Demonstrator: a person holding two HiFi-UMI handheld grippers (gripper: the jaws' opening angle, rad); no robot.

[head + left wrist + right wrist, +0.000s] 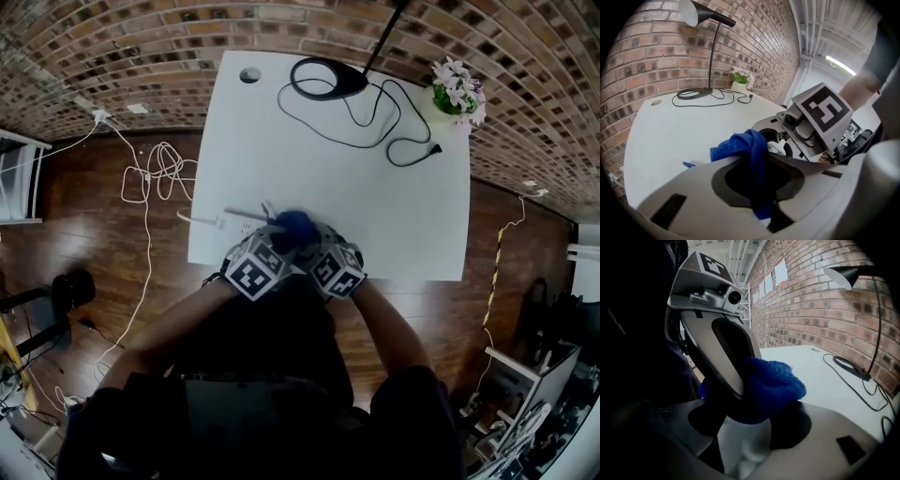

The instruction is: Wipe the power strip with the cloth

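**Head view.** The white counter [394, 216] is standing against a brick wall [141, 56], over a wooden floor [94, 262]. A black desk lamp [323, 77] is sitting at the far edge, and its black cable [398, 141] is looping across the top. A potted flower [457, 92] is sitting in the far right corner. White cords [150, 178] are lying on the floor at the left. I am holding both tools at the near edge. My left tool [281, 242] and my right tool [314, 246] are meeting side by side under the blue cloth [293, 225]. The white power strip [234, 220] is lying along the counter and sticking out leftward from under the cloth.

**Left gripper view.** My left tool [759, 176] is pressing together on the cloth [743, 147], which is bunching above the jaws and hanging down between them. My right tool [779, 140] is sitting just beyond, with a bit of the power strip [776, 148] showing between its jaws.

**Right gripper view.** My right tool [747, 427] is pinching the power strip [743, 446] between its jaws. The cloth [773, 385] is resting on top of the strip and touching it. One jaw of my left tool [733, 380] is lying over the cloth from the upper left. The lamp [846, 275] is standing well apart at the right.
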